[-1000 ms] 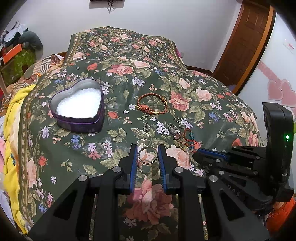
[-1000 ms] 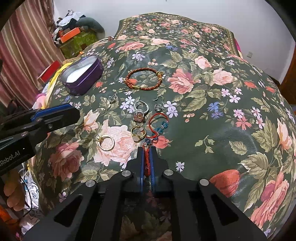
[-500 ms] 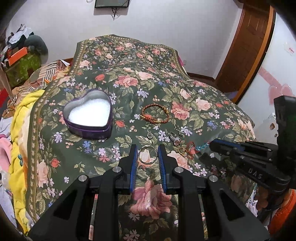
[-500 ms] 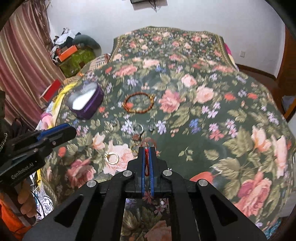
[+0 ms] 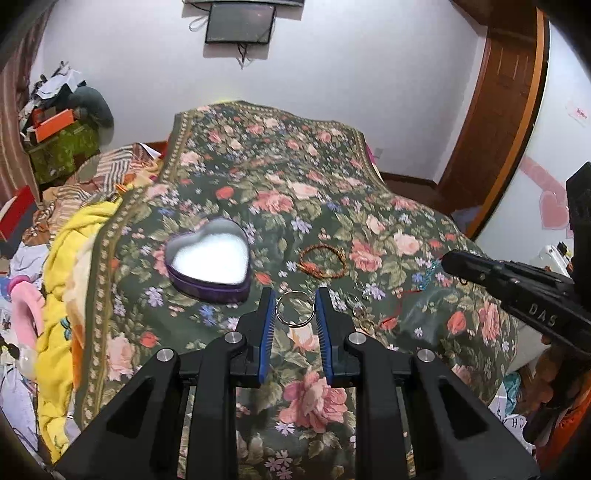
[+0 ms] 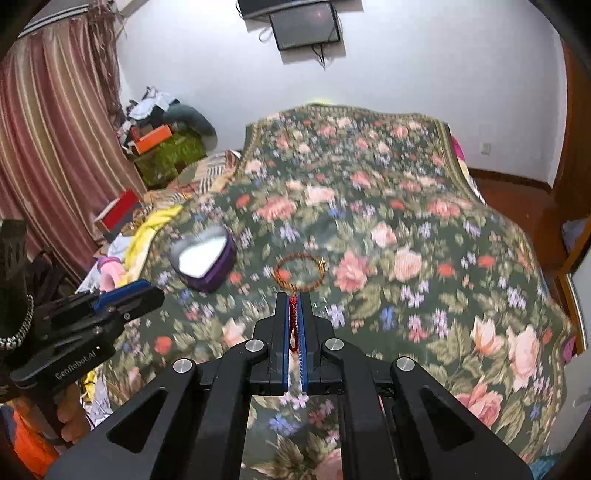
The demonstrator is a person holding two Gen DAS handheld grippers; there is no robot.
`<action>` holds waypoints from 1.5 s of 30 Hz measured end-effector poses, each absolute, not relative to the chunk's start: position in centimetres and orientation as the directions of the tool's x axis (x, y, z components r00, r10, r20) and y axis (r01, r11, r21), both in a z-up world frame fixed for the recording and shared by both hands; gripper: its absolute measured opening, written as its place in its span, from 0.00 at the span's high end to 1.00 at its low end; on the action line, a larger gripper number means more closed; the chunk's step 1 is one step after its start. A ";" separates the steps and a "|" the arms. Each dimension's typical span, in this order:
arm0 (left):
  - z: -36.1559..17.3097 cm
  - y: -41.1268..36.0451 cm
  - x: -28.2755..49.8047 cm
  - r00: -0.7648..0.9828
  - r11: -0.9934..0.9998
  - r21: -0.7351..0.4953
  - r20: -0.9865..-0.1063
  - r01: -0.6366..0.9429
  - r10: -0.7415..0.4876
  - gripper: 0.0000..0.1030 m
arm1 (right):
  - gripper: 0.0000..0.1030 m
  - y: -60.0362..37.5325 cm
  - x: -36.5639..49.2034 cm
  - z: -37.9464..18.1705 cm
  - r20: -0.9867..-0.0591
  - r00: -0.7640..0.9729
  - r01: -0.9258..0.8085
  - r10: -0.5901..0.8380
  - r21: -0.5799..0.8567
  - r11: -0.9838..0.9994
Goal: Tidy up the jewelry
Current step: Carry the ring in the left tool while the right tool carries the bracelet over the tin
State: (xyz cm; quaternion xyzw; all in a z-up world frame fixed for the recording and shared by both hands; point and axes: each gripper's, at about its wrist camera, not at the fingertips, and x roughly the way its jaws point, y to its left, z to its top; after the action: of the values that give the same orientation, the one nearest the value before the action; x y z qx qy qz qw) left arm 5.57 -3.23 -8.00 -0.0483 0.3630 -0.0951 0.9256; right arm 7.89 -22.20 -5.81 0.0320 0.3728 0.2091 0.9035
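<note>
In the left wrist view my left gripper is raised above the floral bedspread and is shut on a thin metal ring that spans its blue pads. A purple heart-shaped tin with a white inside sits open on the bed just ahead and to the left. A braided orange bracelet lies to the tin's right. My right gripper is shut on a red cord. From the left wrist view the cord trails down toward several small pieces on the bed.
A yellow blanket and piled boxes crowd the bed's left side. A striped curtain hangs at far left. A wooden door stands at the right and a screen hangs on the back wall.
Both grippers have risen and drawn back from the bedspread. The ring came up with the left one, and the red cord came up off the bed with the right one.
</note>
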 end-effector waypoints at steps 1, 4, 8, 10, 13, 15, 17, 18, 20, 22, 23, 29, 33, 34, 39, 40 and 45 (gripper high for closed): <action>-7.7 -3.0 5.5 0.726 0.978 -0.158 -0.656 0.136 -0.207 0.80 | 0.97 -22.1 7.8 -5.5 -0.653 0.640 -0.358 0.404 0.212 0.909; -6.8 -2.4 5.3 0.746 0.980 -0.154 -0.637 0.124 -0.195 0.80 | 0.97 -21.4 8.0 -4.4 -0.627 0.658 -0.375 0.417 0.208 0.904; -5.9 -1.7 5.2 0.769 0.983 -0.148 -0.615 0.105 -0.175 0.80 | 0.97 -20.6 8.2 -3.4 -0.599 0.677 -0.393 0.428 0.197 0.898; -5.5 -1.3 5.3 0.780 0.985 -0.146 -0.604 0.095 -0.164 0.80 | 0.97 -20.3 8.5 -3.0 -0.588 0.681 -0.397 0.437 0.206 0.895; -5.1 -0.8 5.3 0.794 0.987 -0.138 -0.590 0.080 -0.147 0.80 | 0.97 -19.8 8.9 -2.5 -0.573 0.688 -0.404 0.445 0.207 0.891; -4.8 -0.3 5.5 0.802 0.989 -0.133 -0.581 0.070 -0.135 0.80 | 0.97 -19.3 9.2 -2.0 -0.564 0.694 -0.411 0.448 0.200 0.889; -4.5 0.2 5.7 0.811 0.990 -0.127 -0.573 0.057 -0.120 0.80 | 0.97 -18.8 9.4 -1.7 -0.555 0.697 -0.421 0.455 0.197 0.885; -4.4 0.4 5.9 0.813 0.991 -0.125 -0.571 0.051 -0.113 0.80 | 0.97 -18.6 9.6 -1.5 -0.551 0.697 -0.425 0.459 0.199 0.883; -4.1 1.0 6.1 0.820 0.991 -0.125 -0.563 0.038 -0.102 0.80 | 0.97 -18.0 9.9 -1.3 -0.546 0.694 -0.434 0.469 0.201 0.878; -3.8 1.6 6.3 0.827 0.992 -0.123 -0.555 0.026 -0.091 0.80 | 0.97 -17.1 10.3 -1.1 -0.542 0.688 -0.449 0.482 0.204 0.870; -3.7 1.8 6.4 0.830 0.992 -0.121 -0.552 0.022 -0.085 0.80 | 0.97 -16.7 10.4 -1.1 -0.541 0.686 -0.455 0.486 0.203 0.867; -3.5 3.1 7.5 0.839 0.995 -0.102 -0.542 -0.005 -0.051 0.80 | 0.97 -14.3 11.1 -0.4 -0.524 0.672 -0.504 0.523 0.194 0.842; -3.7 3.7 8.4 0.838 0.996 -0.093 -0.544 -0.015 -0.039 0.80 | 0.97 -12.8 11.5 -0.1 -0.518 0.663 -0.530 0.540 0.185 0.828; -3.8 3.8 8.7 0.837 0.996 -0.092 -0.546 -0.016 -0.037 0.80 | 0.97 -12.5 11.7 -0.1 -0.517 0.660 -0.536 0.545 0.184 0.824; -4.6 4.4 10.0 0.829 0.996 -0.089 -0.559 -0.021 -0.033 0.80 | 0.97 -11.0 12.7 -0.2 -0.519 0.646 -0.560 0.559 0.175 0.810; -4.8 4.6 10.3 0.826 0.996 -0.090 -0.563 -0.020 -0.034 0.80 | 0.97 -10.7 12.9 -0.2 -0.520 0.644 -0.563 0.561 0.174 0.808; -6.2 5.0 11.5 0.810 0.995 -0.096 -0.585 -0.020 -0.040 0.80 | 0.97 -9.6 13.9 -1.0 -0.537 0.624 -0.575 0.567 0.175 0.799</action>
State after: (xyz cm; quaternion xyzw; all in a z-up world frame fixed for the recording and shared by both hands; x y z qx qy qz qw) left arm 11.54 5.03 -6.22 -0.0486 0.3083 -0.0052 0.9500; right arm 13.92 -9.64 -0.95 -0.0068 0.2956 0.3168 0.9012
